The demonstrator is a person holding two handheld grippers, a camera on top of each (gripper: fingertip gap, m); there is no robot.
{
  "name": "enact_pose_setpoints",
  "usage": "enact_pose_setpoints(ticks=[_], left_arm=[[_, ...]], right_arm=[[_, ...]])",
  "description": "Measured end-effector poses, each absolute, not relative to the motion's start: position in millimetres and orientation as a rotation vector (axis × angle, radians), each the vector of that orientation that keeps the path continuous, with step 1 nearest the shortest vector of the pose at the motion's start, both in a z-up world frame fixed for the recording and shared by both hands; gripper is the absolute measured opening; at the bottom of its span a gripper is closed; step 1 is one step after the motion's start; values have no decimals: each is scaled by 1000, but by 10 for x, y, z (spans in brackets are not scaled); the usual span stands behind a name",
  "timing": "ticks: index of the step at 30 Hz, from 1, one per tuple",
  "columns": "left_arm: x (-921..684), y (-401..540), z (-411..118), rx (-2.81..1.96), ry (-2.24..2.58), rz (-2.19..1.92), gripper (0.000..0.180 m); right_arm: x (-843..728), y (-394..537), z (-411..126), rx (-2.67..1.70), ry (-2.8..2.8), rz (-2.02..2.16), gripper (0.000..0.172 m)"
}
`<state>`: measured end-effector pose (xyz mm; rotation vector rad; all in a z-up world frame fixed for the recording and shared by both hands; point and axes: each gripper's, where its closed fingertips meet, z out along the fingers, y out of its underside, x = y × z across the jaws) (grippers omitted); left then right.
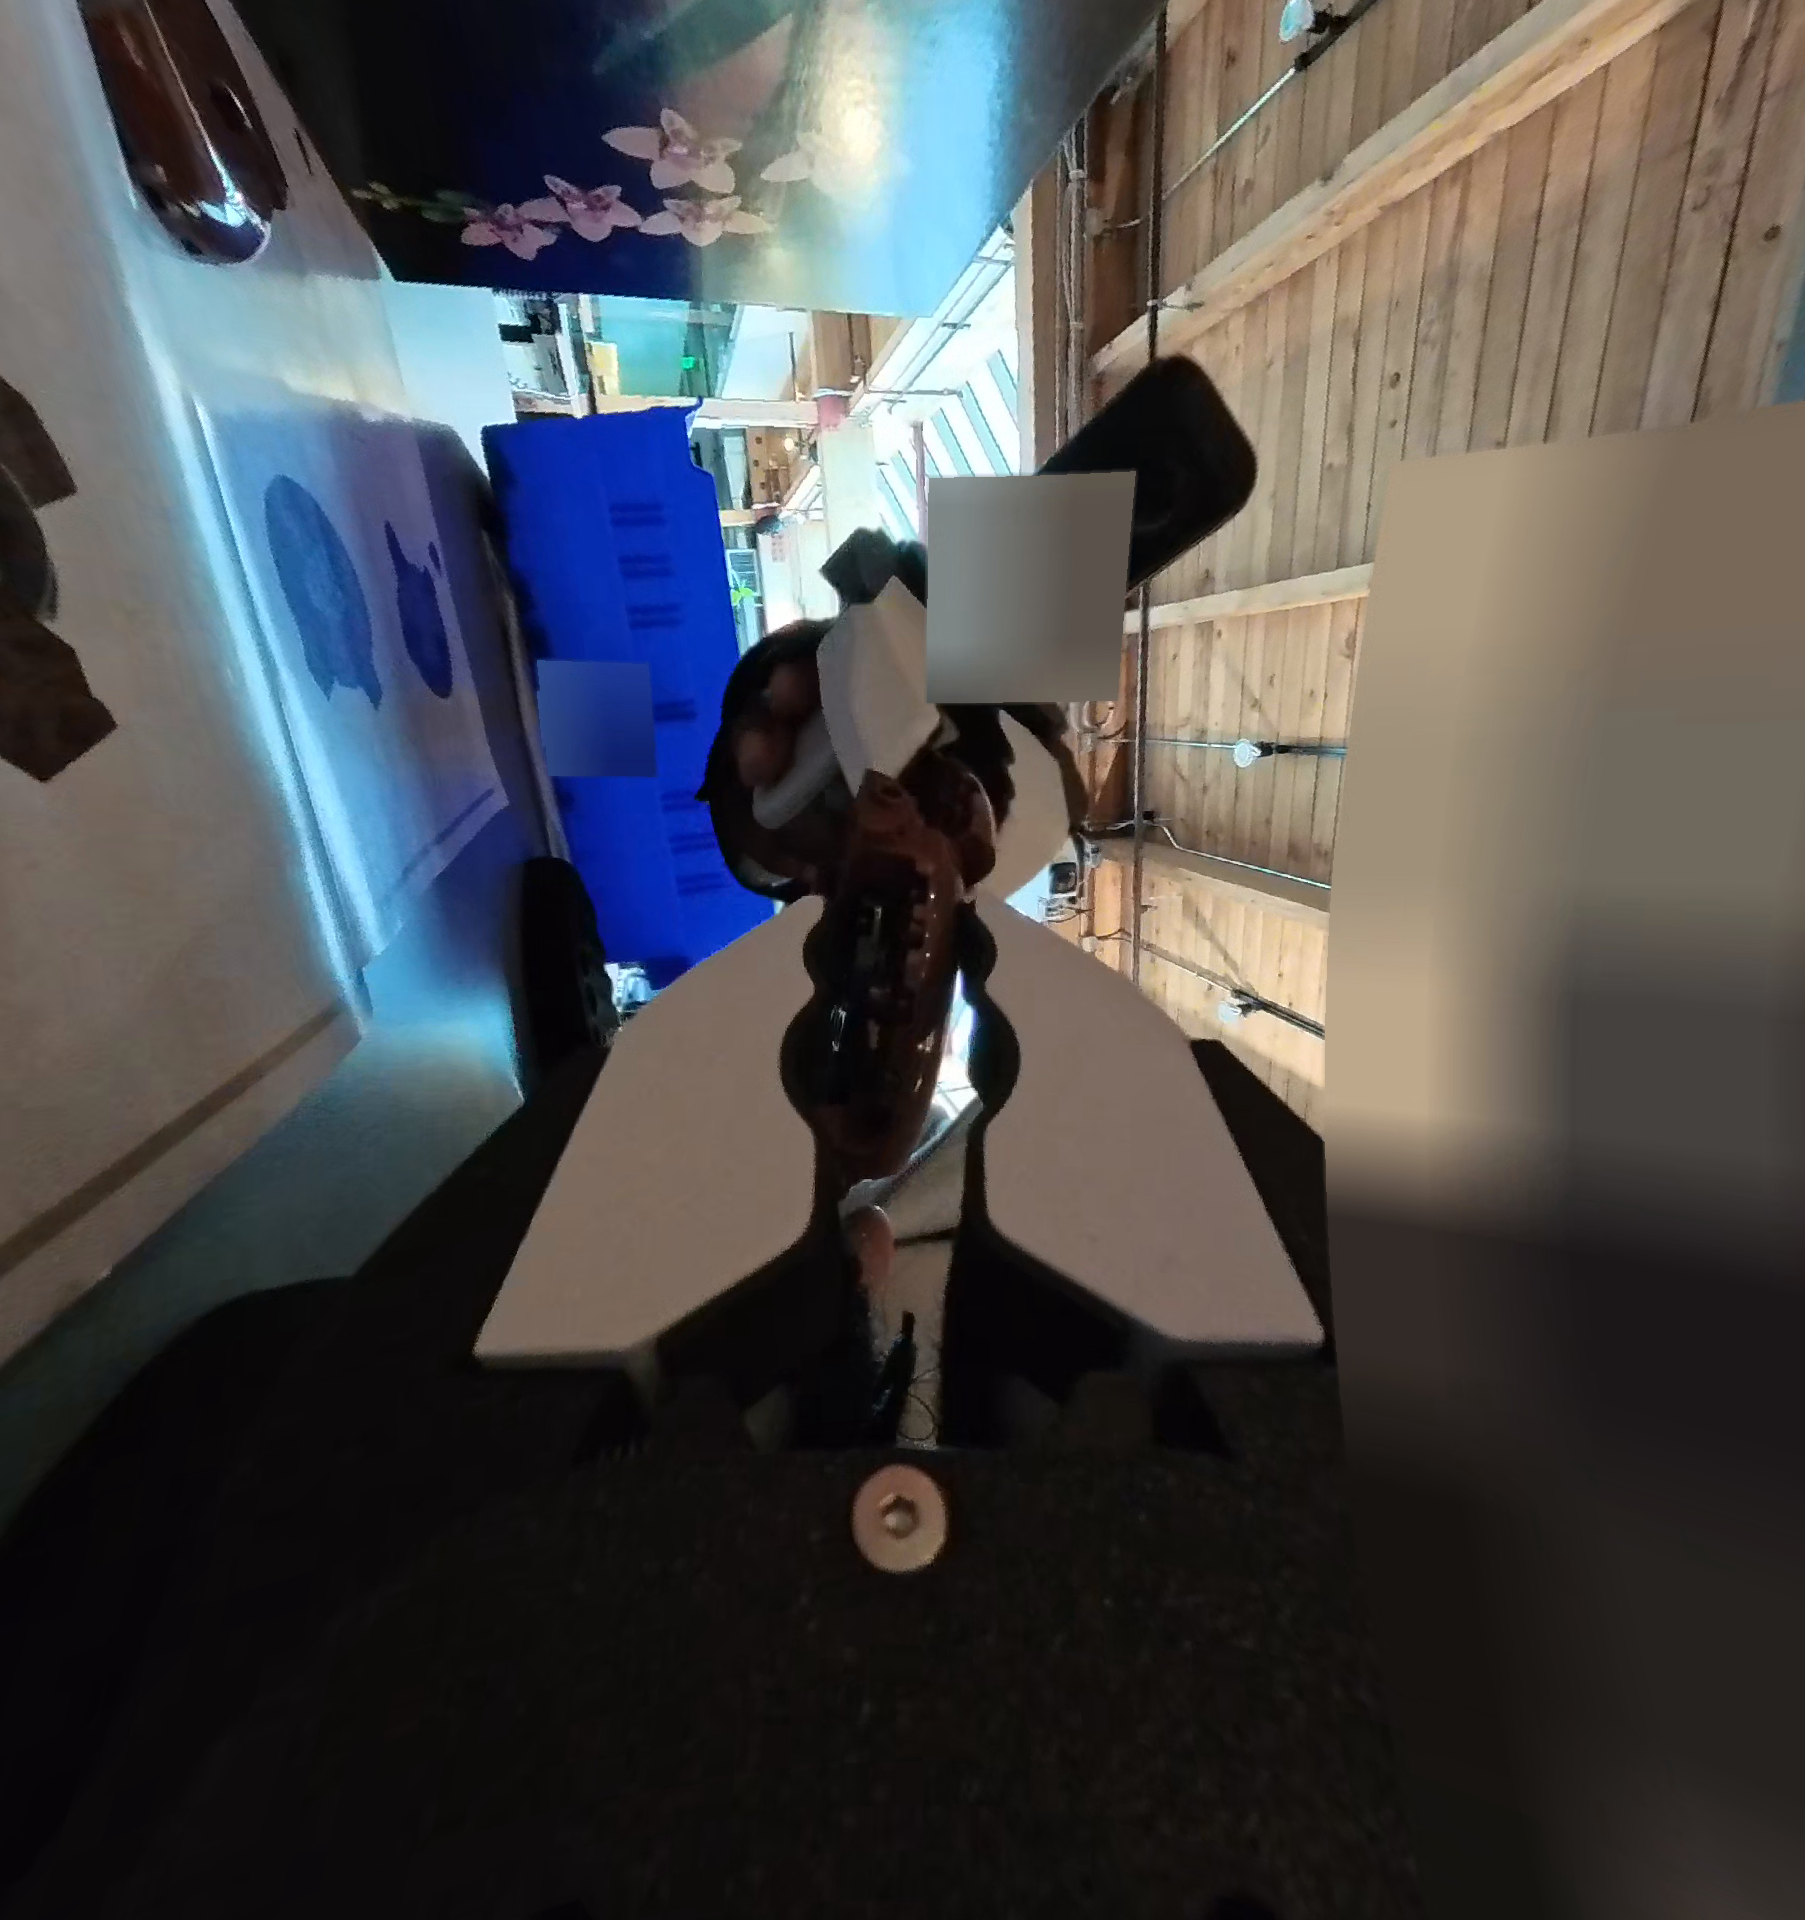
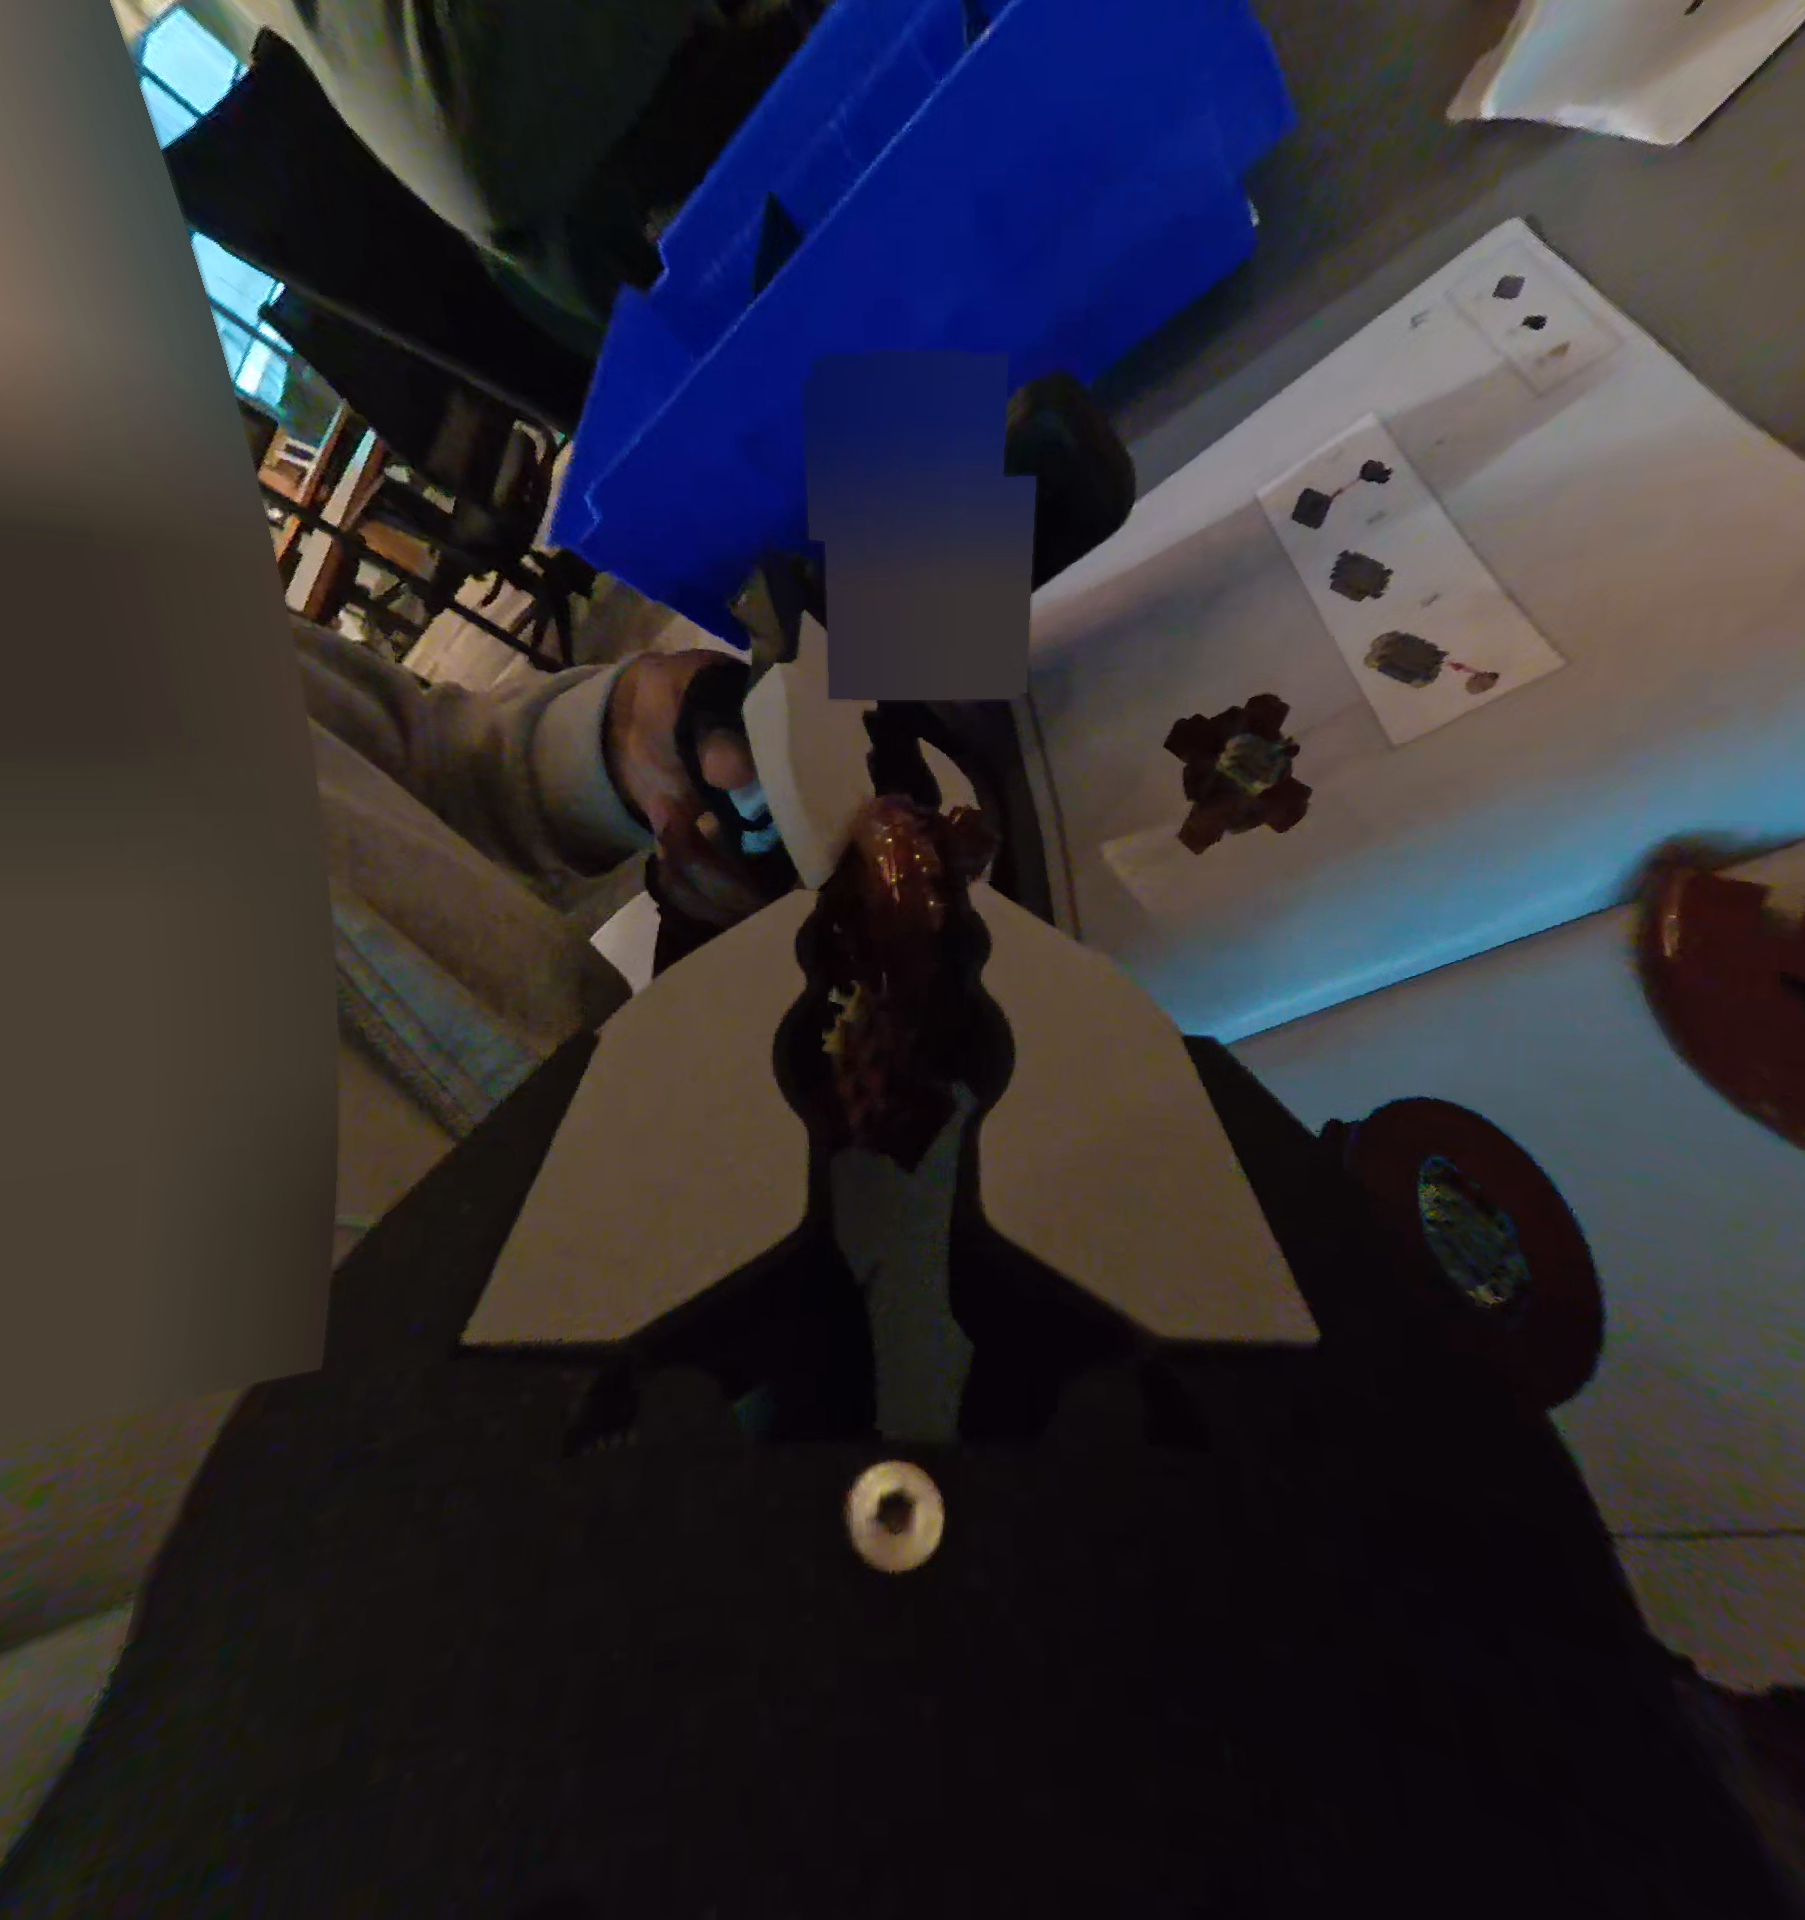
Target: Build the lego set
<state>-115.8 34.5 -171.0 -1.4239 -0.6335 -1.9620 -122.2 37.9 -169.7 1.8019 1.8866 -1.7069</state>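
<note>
Between both grippers, one glossy brown piece [image 1: 882, 997], jaws of each clenched on it; its shape blurred, half hidden.

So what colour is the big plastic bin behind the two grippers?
Bright blue. The bin shows best in the right wrist view.

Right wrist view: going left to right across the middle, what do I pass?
Grey sleeve → hand → glossy brown piece between the right gripper fingers → brown cross-shaped piece on white sheet → brown dish.
</note>
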Motion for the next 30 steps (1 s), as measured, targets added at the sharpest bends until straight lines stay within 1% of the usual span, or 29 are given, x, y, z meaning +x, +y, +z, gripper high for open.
enact_pose_setpoints(ticks=[2, 6, 7, 8, 10, 17, 20, 30], left_arm=[[-1155, 336, -1702, -1421, -625, -1966, 21], [-1159, 338, -1697, -1414, -621, -1965, 21], [-1159, 337, -1696, -1414, -618, -1963, 21], [-1155, 335, -1696, -1416, -614, -1960, 21], [-1152, 335, -1705, -1427, -613, -1948, 21], [-1136, 355, -1742, -1474, -599, -1857, 21], [-1156, 354, -1726, -1453, -602, -1861, 20], [-1149, 339, -1714, -1441, -595, -1890, 20]], right_arm=[[-1210, 386, -1696, 1804, 1911, -1675, 23], [-1208, 419, -1676, 1800, 1940, -1663, 22], [-1207, 427, -1672, 1793, 1935, -1667, 19], [-1201, 430, -1668, 1779, 1930, -1665, 12], [-1192, 441, -1680, 1761, 1923, -1640, 8], [-1182, 451, -1619, 1679, 1742, -1561, 7], [-1173, 491, -1706, 1717, 1727, -1505, 8], [-1181, 392, -1676, 1735, 1646, -1593, 7]])
